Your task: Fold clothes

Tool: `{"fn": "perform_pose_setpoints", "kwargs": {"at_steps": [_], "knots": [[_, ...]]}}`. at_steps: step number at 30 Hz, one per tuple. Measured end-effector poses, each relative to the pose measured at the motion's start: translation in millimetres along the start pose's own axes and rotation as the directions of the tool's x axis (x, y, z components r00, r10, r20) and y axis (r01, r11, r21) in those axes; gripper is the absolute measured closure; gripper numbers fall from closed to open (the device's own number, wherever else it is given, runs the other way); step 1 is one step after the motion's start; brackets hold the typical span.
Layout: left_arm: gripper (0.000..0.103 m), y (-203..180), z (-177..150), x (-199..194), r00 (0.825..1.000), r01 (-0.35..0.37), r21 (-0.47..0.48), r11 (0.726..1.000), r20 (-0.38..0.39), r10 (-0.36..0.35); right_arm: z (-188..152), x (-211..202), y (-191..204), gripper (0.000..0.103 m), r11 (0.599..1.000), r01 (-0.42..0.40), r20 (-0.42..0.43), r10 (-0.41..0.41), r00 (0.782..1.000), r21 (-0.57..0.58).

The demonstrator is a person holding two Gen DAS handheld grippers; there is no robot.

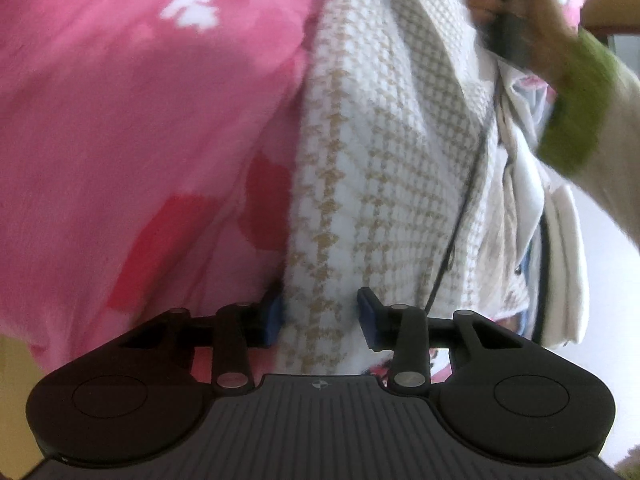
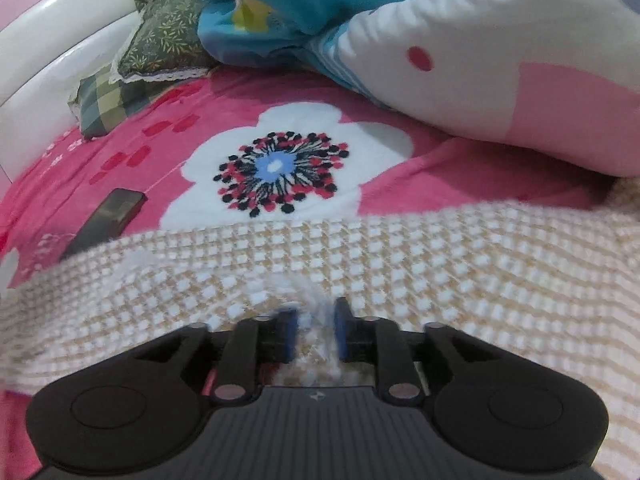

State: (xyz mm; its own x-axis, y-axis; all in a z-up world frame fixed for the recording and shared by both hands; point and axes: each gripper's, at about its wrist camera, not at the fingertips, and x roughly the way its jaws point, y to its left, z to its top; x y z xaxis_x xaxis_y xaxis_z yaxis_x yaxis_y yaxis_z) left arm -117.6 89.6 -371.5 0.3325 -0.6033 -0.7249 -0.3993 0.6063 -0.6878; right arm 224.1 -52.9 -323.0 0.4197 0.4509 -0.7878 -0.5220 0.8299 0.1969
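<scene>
A white and beige houndstooth knit garment (image 1: 360, 152) hangs stretched between both grippers over a pink bedspread (image 1: 120, 120). My left gripper (image 1: 320, 318) is shut on a bunched fold of it, blue pads pressing each side. In the left wrist view the person's hand holding the right gripper (image 1: 508, 12) grips the far end of the garment at upper right. In the right wrist view my right gripper (image 2: 313, 330) is shut on the garment's (image 2: 400, 264) edge, which spreads wide across the frame.
The pink floral bedspread (image 2: 240, 92) lies below. A white and pink pillow (image 2: 500, 60) sits at the right, blue bedding (image 2: 304, 4) and green patterned cushions (image 2: 160, 40) at the back. A dark flat device (image 2: 108, 216) lies left. A white bed frame (image 2: 48, 40) runs along the far left.
</scene>
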Motion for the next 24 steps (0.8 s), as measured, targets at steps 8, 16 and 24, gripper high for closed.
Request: {"fn": "perform_pose_setpoints", "kwargs": {"at_steps": [8, 16, 24], "knots": [[0.095, 5, -9, -7, 0.999, -0.041, 0.016, 0.999, 0.021, 0.041, -54, -134, -25, 0.064, 0.981, -0.080, -0.075, 0.095, 0.993, 0.175], [0.090, -6, -10, 1, 0.997, -0.077, 0.056, 0.995, 0.007, 0.077, -154, -144, -53, 0.082, 0.966, 0.140, -0.259, -0.081, 0.963, 0.218], [0.086, -16, -12, 6, 0.993, -0.121, 0.070, 0.990, 0.021, 0.119, -175, -226, -35, 0.082, 0.970, 0.116, -0.173, -0.079, 0.982, 0.214]]}}
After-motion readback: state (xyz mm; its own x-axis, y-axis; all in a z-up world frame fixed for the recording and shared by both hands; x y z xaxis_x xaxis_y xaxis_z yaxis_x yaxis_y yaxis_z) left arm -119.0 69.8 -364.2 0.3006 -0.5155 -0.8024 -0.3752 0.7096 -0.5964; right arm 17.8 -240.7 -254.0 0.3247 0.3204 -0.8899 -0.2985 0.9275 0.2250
